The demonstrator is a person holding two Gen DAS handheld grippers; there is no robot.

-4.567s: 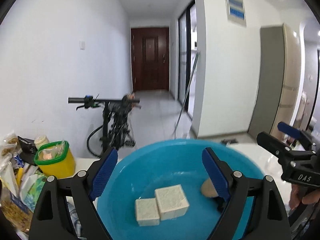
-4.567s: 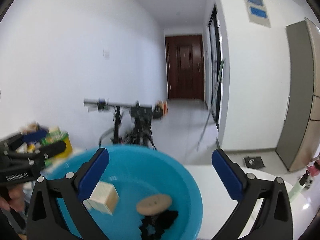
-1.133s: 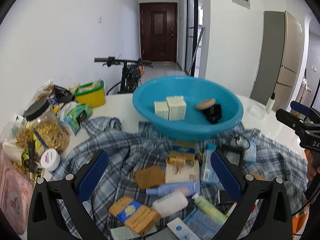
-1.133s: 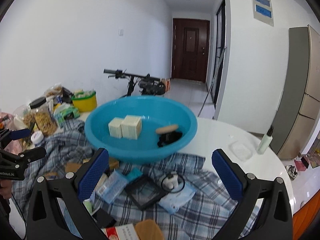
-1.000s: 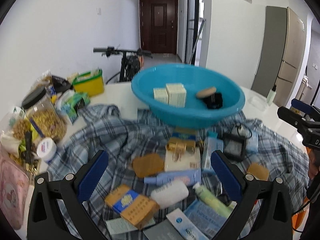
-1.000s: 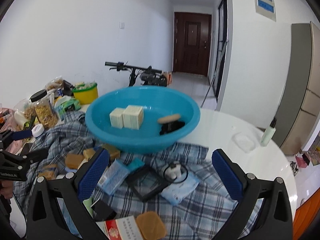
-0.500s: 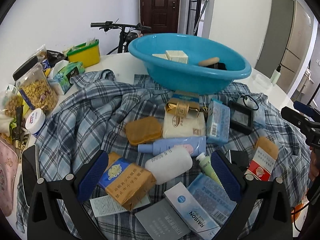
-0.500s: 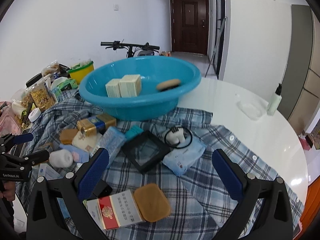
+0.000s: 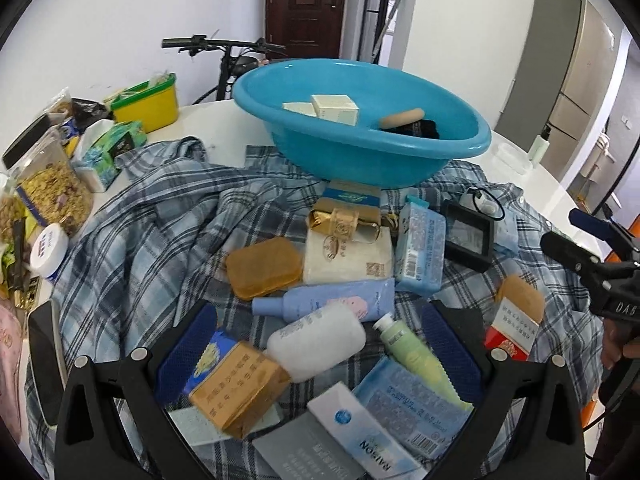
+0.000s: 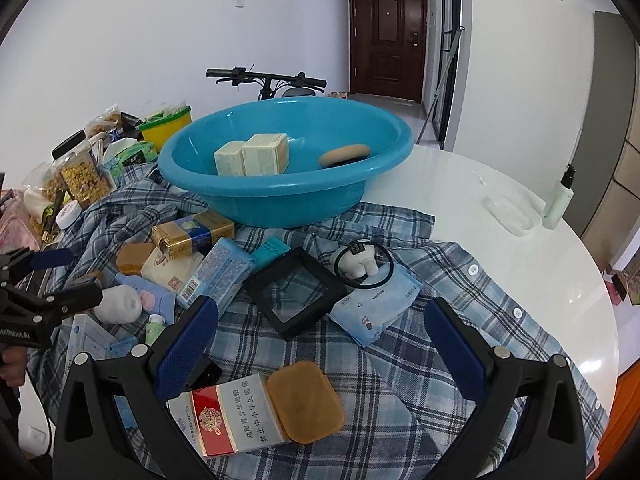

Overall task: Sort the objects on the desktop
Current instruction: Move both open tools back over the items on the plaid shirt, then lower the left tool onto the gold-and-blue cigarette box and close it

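Both the left gripper (image 9: 318, 354) and right gripper (image 10: 320, 344) hover with jaws wide apart, holding nothing, above toiletries and boxes scattered on a plaid shirt (image 10: 440, 336) before a blue basin (image 10: 280, 196).

Both wrist fisheye views look obliquely down, close over the cluttered table, facing the far door. Each holds the blue basin (image 9: 360, 148) (image 10: 280, 184) in upper centre; both share the plaid cloth (image 9: 160, 216) (image 10: 460, 320).

Bright daylight is flooding both fisheye views, glaring off the white table (image 10: 532, 276) to the right of the blue basin (image 10: 280, 196), while edges are bending into dark corners and nearest packages are blurring slightly.
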